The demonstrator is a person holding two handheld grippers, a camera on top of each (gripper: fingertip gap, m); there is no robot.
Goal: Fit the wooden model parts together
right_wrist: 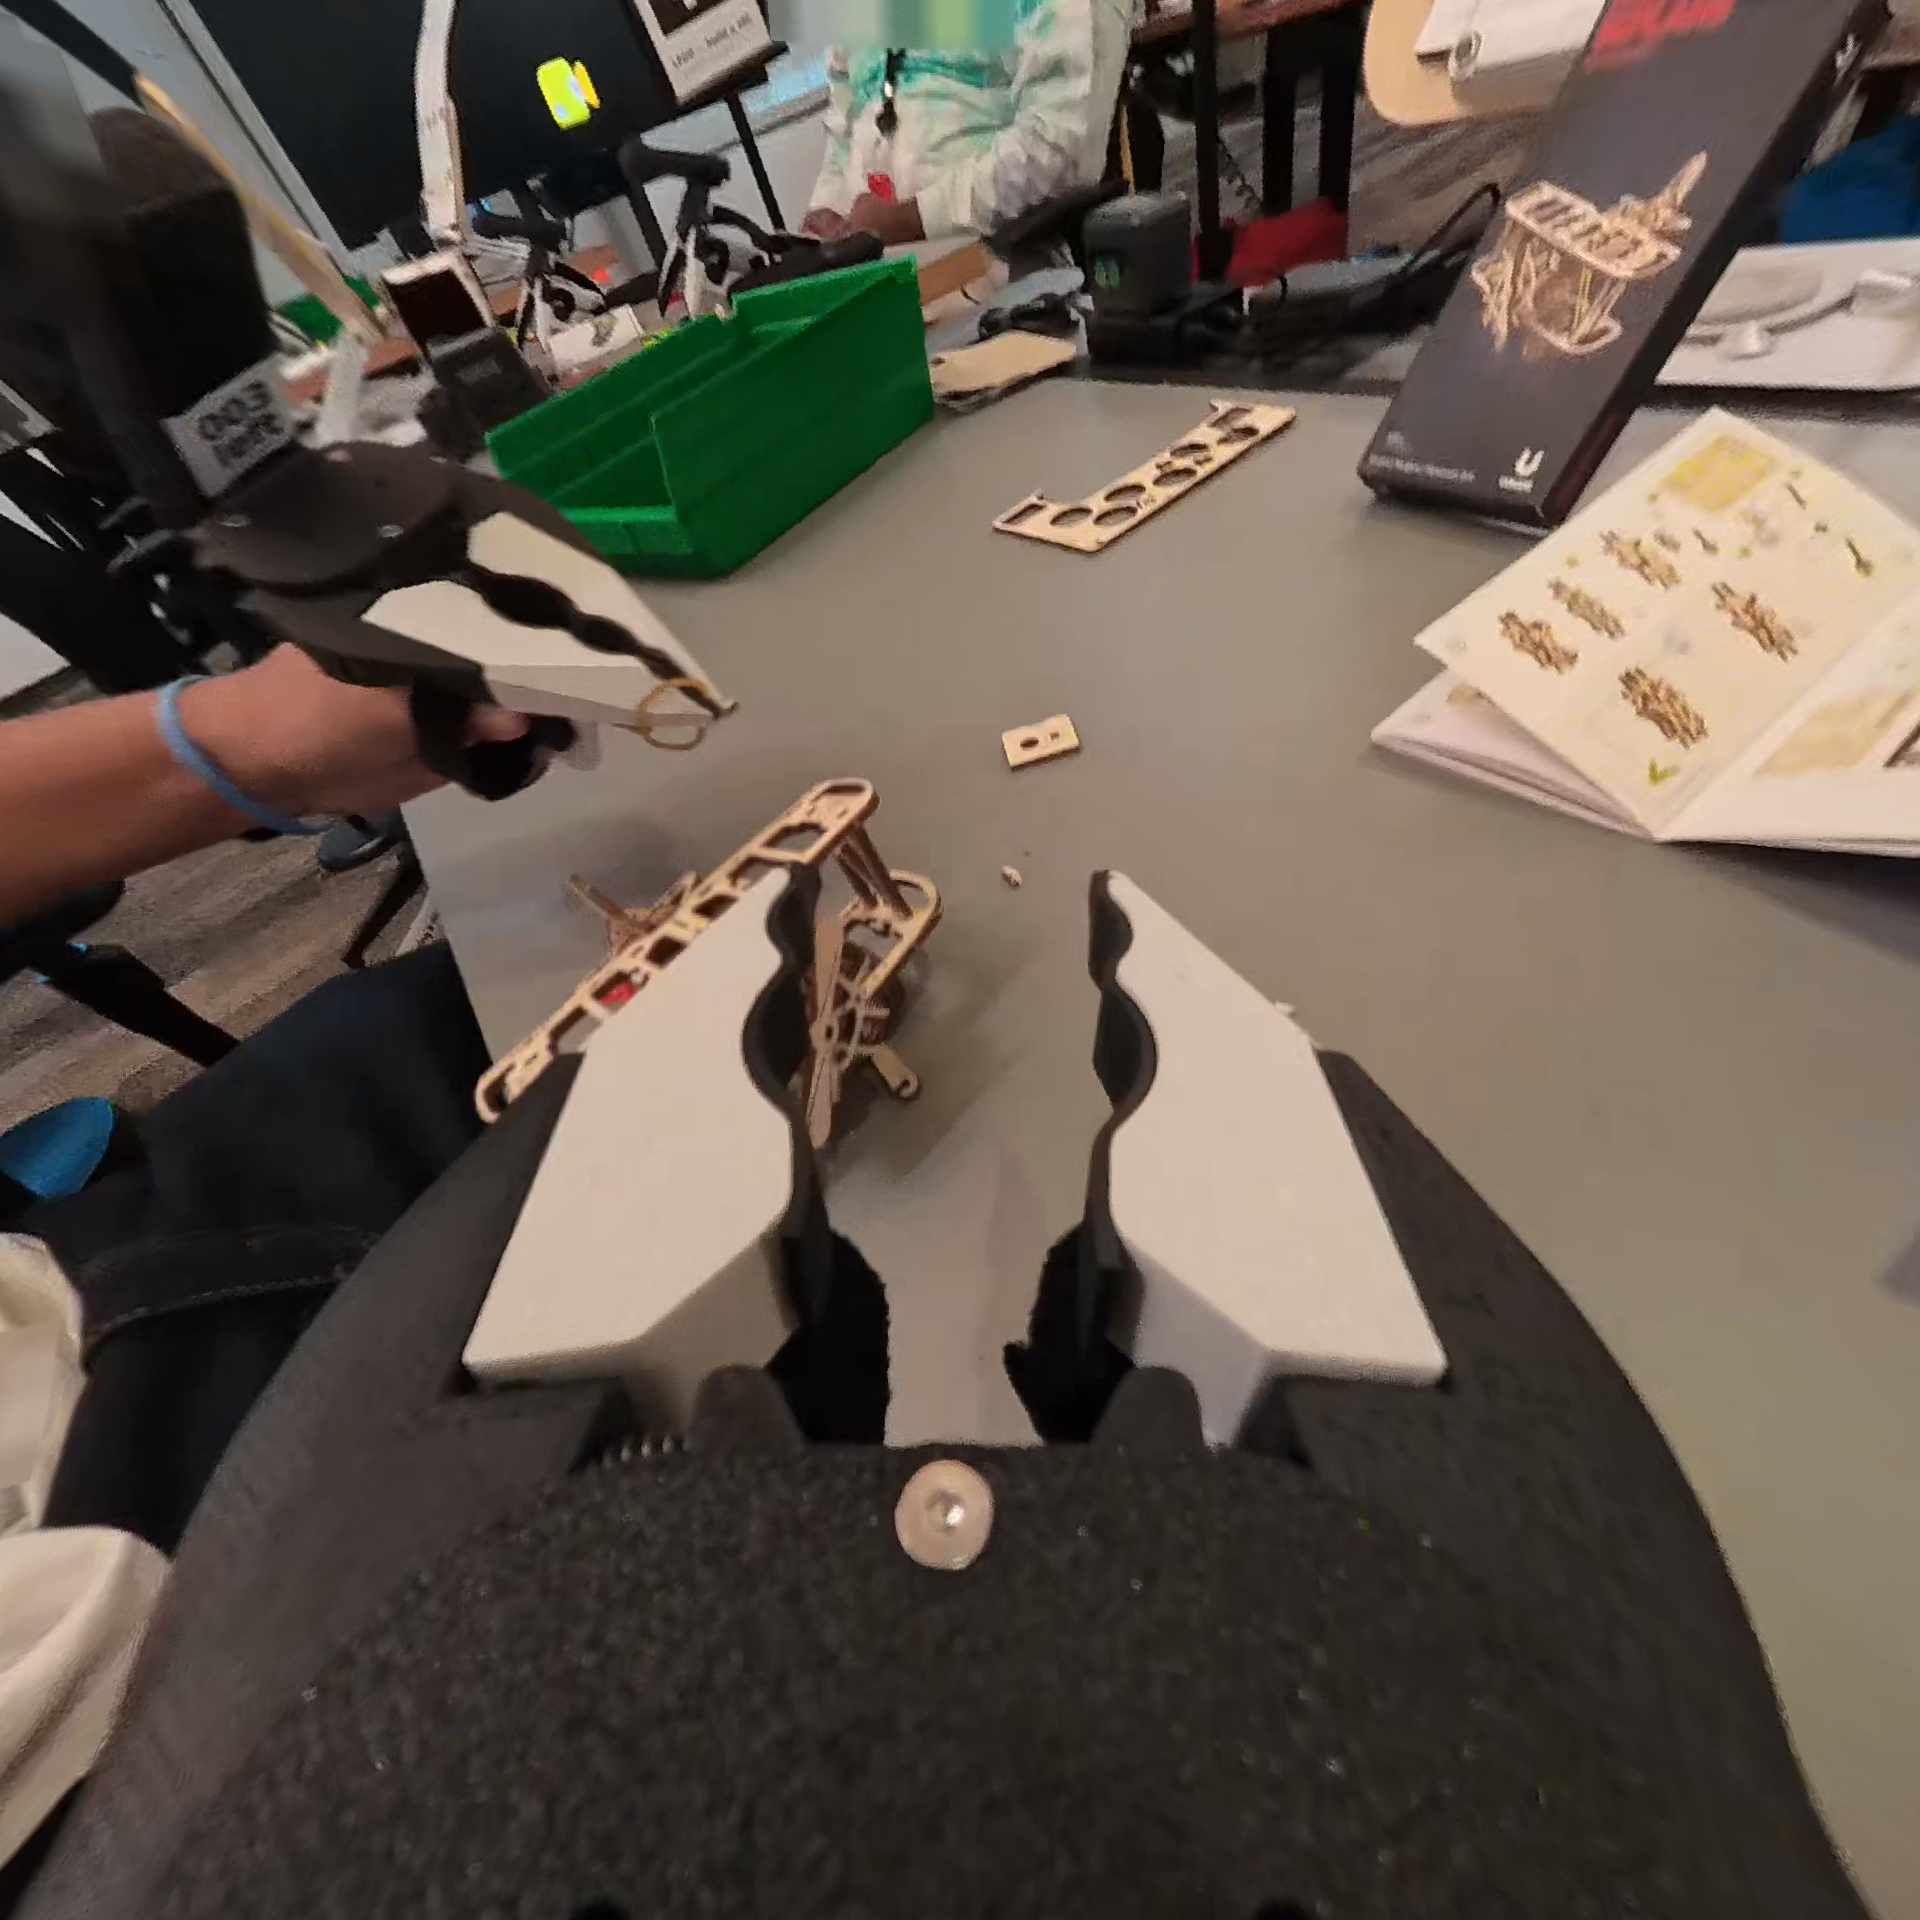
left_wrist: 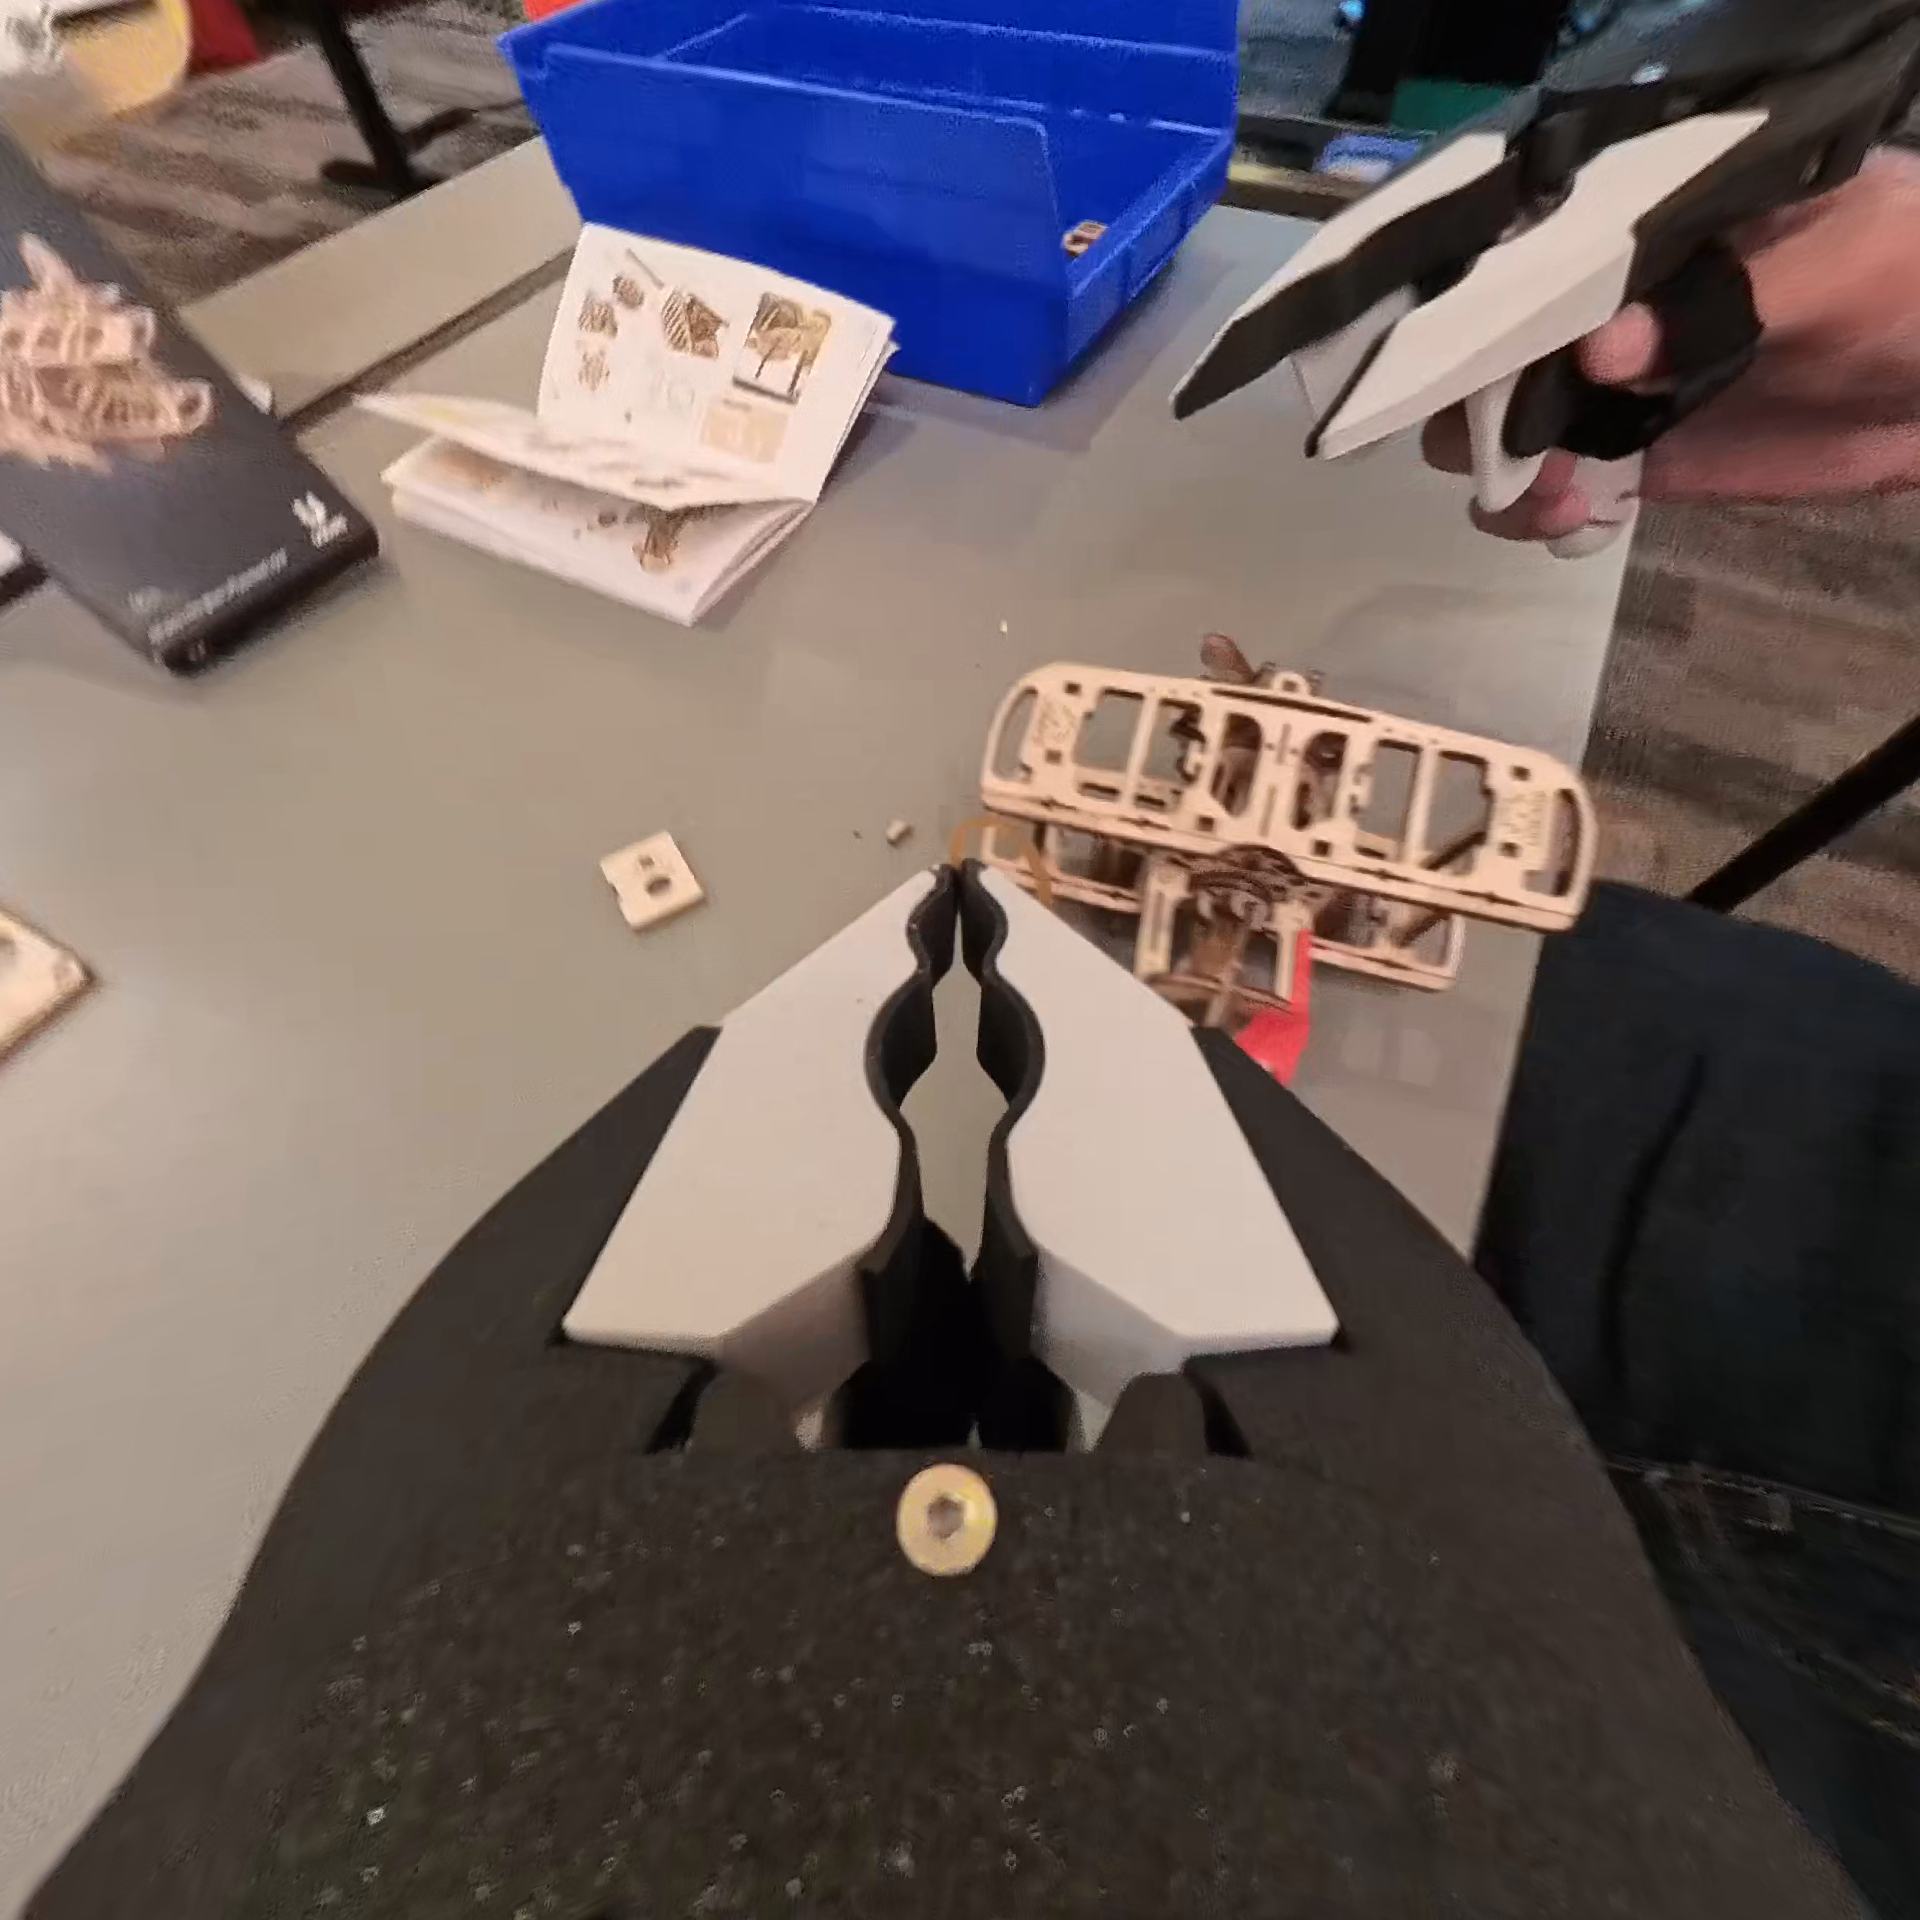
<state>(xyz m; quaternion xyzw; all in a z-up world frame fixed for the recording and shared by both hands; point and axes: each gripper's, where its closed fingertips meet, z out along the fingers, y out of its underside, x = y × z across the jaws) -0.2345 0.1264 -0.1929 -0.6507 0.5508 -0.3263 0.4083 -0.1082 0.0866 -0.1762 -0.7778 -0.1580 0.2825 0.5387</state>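
A wooden biplane model (left_wrist: 1288,810) lies on the grey table (left_wrist: 416,831) near its edge; it also shows in the right wrist view (right_wrist: 831,935). My left gripper (left_wrist: 956,878) is shut on a thin tan rubber band (left_wrist: 1029,857) and hovers just left of the model. The right wrist view shows that gripper (right_wrist: 717,707) with the band loop (right_wrist: 673,744) hanging from its tip. My right gripper (right_wrist: 945,883) is open and empty, its left finger over the model. In the left wrist view it (left_wrist: 1247,426) is held above and beyond the model.
A small square wooden piece (left_wrist: 651,881) (right_wrist: 1040,744) and a tiny peg (left_wrist: 897,830) lie loose. Farther off are an open booklet (left_wrist: 644,447), a black box (left_wrist: 156,468), a blue bin (left_wrist: 831,208), a green bin (right_wrist: 727,436) and a punched-out wooden sheet (right_wrist: 1143,478). Left tips to right tips: about 15 cm. My right tips are about 20 cm from the small square wooden piece (right_wrist: 1040,744), my left tips only 15 cm. The left camera catches it too, in the left wrist view (left_wrist: 659,876).
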